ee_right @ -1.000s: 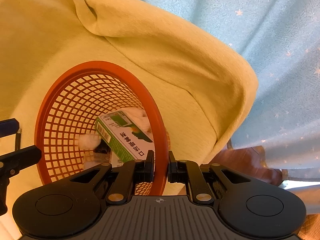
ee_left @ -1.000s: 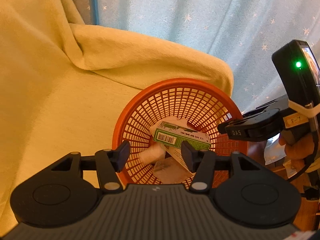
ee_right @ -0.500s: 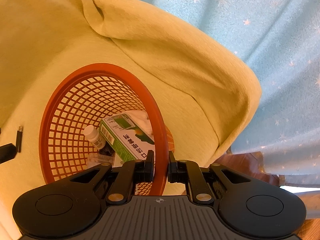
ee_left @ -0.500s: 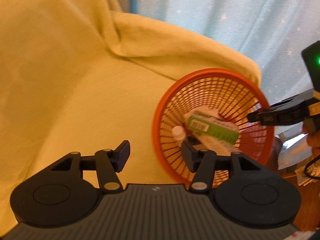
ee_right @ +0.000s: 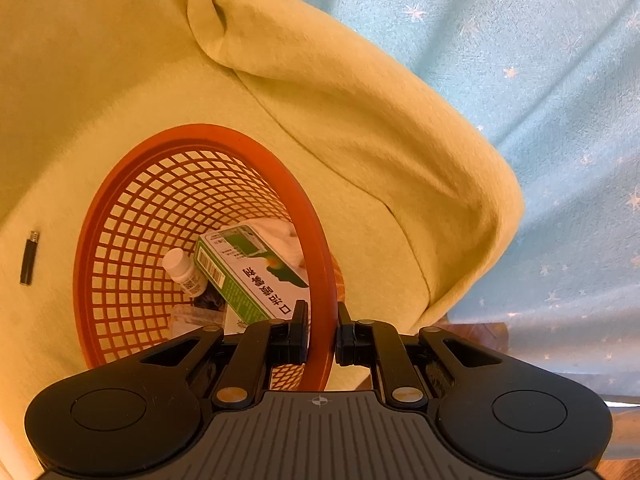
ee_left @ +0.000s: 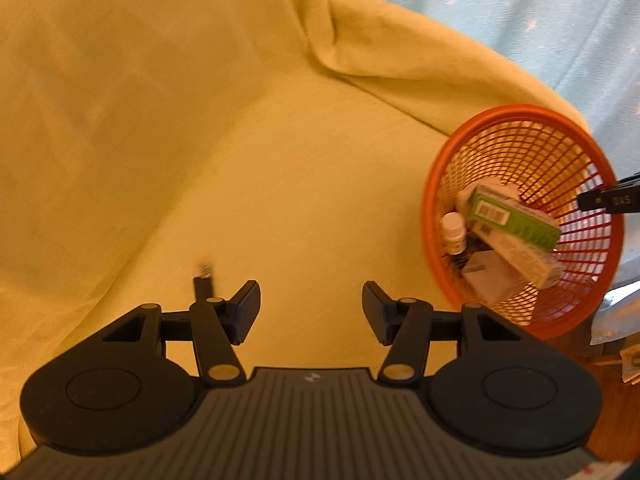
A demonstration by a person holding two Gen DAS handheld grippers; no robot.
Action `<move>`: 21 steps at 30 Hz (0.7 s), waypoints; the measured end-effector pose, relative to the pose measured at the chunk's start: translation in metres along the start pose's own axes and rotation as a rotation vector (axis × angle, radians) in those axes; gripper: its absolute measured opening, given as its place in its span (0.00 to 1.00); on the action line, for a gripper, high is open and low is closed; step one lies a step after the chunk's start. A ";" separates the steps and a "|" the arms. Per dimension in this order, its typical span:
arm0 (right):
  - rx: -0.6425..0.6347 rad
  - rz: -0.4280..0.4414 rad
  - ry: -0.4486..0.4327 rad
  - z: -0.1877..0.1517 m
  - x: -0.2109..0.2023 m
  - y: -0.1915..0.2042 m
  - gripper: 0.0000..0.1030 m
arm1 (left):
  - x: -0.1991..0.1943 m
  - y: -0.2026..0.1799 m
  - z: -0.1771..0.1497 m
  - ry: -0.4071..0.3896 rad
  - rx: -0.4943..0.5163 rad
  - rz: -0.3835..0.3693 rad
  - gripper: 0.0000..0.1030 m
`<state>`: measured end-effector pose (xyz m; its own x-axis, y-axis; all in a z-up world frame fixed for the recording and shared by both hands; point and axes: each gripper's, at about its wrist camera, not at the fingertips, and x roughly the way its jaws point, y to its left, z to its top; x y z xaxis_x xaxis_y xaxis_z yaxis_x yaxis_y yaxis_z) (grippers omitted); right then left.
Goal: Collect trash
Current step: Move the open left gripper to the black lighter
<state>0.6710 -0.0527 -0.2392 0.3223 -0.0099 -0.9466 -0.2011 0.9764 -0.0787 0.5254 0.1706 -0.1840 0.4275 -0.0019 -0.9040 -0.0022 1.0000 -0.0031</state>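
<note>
Orange plastic rim is pinched between the closed fingers of the right gripper (ee_right: 321,330), so the mesh basket (ee_right: 120,208) is held tilted. Inside it, ahead of those fingers, a green box (ee_right: 256,272) and a white bottle (ee_right: 182,270) are seen. The left gripper (ee_left: 311,314) is held spread wide and empty over yellow fabric (ee_left: 280,168); a small black lighter (ee_left: 202,282) lies just beyond its left finger. Star-printed blue curtain (ee_right: 520,60) is seen behind.

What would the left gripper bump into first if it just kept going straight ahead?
Probably only the yellow cloth. The open left gripper points at bare fabric; the small black lighter lies just left of that line and the basket well right. Depth is unclear.
</note>
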 end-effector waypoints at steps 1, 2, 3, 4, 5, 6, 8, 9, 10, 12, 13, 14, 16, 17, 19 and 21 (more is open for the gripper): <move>0.000 -0.003 0.003 0.000 0.001 -0.001 0.08 | 0.001 0.003 -0.002 0.003 -0.005 0.005 0.50; -0.001 -0.005 0.005 0.000 0.001 -0.001 0.08 | 0.002 0.006 -0.003 0.006 -0.010 0.010 0.50; -0.002 -0.008 0.008 0.000 0.002 -0.001 0.08 | 0.003 0.009 -0.005 0.011 -0.015 0.015 0.50; -0.001 -0.010 0.010 0.000 0.002 -0.001 0.08 | 0.004 0.011 -0.006 0.015 -0.019 0.018 0.50; 0.000 -0.010 0.011 0.000 0.002 -0.001 0.08 | 0.005 0.013 -0.007 0.019 -0.023 0.024 0.50; 0.000 -0.011 0.013 0.000 0.002 -0.001 0.08 | 0.006 0.015 -0.008 0.023 -0.027 0.030 0.50; -0.002 -0.012 0.013 0.000 0.002 -0.001 0.08 | 0.008 0.018 -0.009 0.028 -0.035 0.036 0.50; -0.002 -0.012 0.012 0.000 0.002 0.000 0.08 | 0.010 0.020 -0.009 0.028 -0.038 0.039 0.50; -0.004 -0.012 0.013 0.000 0.002 0.001 0.08 | 0.011 0.021 -0.009 0.029 -0.039 0.043 0.50; -0.005 -0.010 0.011 0.001 0.001 0.001 0.08 | 0.012 0.022 -0.010 0.030 -0.040 0.051 0.50; -0.006 -0.008 0.011 0.002 0.001 0.002 0.08 | 0.013 0.023 -0.010 0.031 -0.043 0.054 0.50; -0.007 -0.008 0.010 0.002 0.001 0.002 0.08 | 0.015 0.024 -0.010 0.033 -0.045 0.057 0.50; -0.008 -0.005 0.008 0.002 0.000 0.002 0.08 | 0.017 0.026 -0.010 0.036 -0.048 0.064 0.50; -0.010 -0.004 0.008 0.002 0.000 0.002 0.08 | 0.018 0.026 -0.011 0.038 -0.050 0.069 0.50; -0.014 -0.002 0.007 0.002 -0.001 0.003 0.09 | 0.018 0.028 -0.012 0.040 -0.052 0.077 0.50; -0.016 0.000 0.007 0.003 -0.001 0.003 0.09 | 0.021 0.030 -0.013 0.045 -0.055 0.085 0.50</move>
<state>0.6725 -0.0487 -0.2379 0.3159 -0.0116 -0.9487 -0.2156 0.9729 -0.0837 0.5220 0.2008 -0.2085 0.3823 0.0816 -0.9204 -0.0871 0.9948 0.0520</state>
